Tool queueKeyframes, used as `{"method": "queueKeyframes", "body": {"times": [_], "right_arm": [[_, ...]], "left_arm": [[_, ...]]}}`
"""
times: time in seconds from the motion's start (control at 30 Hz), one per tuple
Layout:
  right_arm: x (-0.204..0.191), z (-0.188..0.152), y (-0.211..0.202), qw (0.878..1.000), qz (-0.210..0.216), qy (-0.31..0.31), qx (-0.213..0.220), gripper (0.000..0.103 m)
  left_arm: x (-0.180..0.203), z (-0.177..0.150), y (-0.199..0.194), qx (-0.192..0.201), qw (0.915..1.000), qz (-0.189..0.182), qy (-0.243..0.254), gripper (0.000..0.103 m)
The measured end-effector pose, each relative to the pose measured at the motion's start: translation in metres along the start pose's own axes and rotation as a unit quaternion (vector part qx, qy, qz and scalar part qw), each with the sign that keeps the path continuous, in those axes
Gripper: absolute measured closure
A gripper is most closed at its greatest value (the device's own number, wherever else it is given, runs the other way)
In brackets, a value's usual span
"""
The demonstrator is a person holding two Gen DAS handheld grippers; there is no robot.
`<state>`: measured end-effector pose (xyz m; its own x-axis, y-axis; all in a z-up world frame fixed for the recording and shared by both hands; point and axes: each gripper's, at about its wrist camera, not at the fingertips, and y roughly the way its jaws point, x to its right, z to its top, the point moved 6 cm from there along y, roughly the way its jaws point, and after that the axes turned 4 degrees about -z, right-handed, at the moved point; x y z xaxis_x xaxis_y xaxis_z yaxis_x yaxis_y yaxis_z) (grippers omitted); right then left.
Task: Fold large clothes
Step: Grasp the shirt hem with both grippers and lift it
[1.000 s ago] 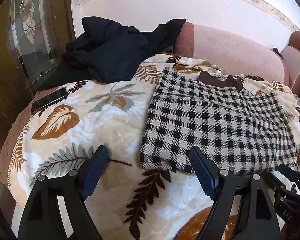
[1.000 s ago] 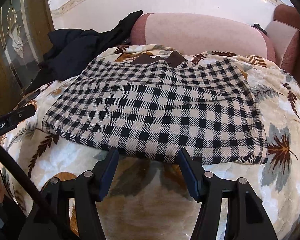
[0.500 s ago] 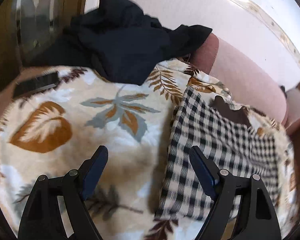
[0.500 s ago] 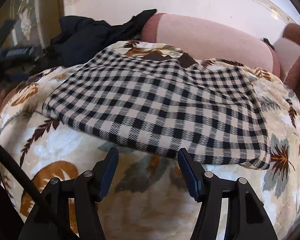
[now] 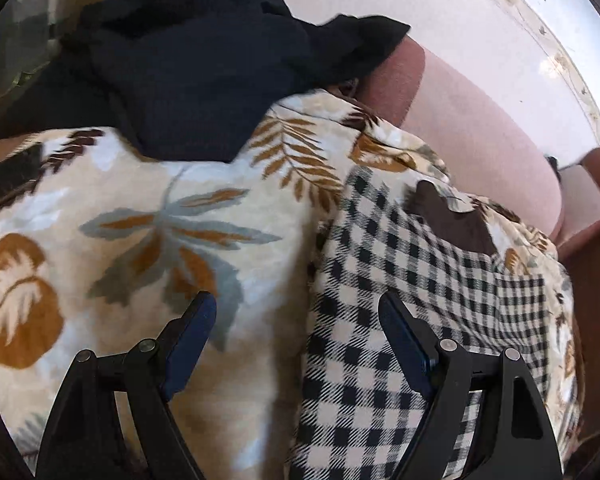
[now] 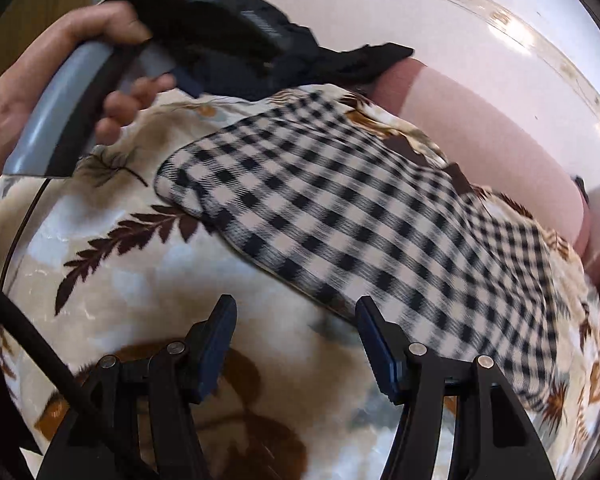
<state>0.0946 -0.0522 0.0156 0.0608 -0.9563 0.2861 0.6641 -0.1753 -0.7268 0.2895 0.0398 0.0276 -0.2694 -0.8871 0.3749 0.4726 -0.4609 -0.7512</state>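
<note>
On leaf-print blanket (image 6: pixel 140 280) — folded black-and-cream checked garment (image 6: pixel 360 216), flat.

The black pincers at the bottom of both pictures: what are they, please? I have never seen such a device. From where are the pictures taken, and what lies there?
They are hand-held grippers, one in each of a person's hands, each with a camera looking along its two fingers. One picture is from the left gripper, the other from the right gripper. In the right view you see the person's left hand on its handle. Both grippers are open and hold nothing. A checked garment lies folded on a leaf-patterned blanket over a pink sofa. Dark clothes are piled behind.
</note>
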Motion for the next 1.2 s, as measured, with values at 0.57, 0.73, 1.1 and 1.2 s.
{"method": "queueKeyframes", "body": {"times": [0.57, 0.73, 1.1, 1.2], "right_arm": [[-0.07, 0.049, 0.033, 0.992, -0.036, -0.117, 0.036, 0.037], [-0.078, 0.053, 0.038, 0.99, -0.043, -0.129, 0.04, 0.037], [-0.077, 0.061, 0.055, 0.992, -0.025, -0.12, 0.023, 0.073], [-0.076, 0.062, 0.054, 0.992, -0.027, -0.12, 0.027, 0.091]], "left_arm": [[0.004, 0.01, 0.056, -0.066, 0.9924, -0.103, -0.006, 0.022], [0.003, 0.009, 0.07, -0.078, 0.9909, -0.109, -0.003, 0.022], [0.026, -0.007, 0.08, -0.111, 0.9837, -0.134, 0.045, 0.066], [0.028, -0.005, 0.075, -0.111, 0.9826, -0.142, 0.044, 0.089]]}}
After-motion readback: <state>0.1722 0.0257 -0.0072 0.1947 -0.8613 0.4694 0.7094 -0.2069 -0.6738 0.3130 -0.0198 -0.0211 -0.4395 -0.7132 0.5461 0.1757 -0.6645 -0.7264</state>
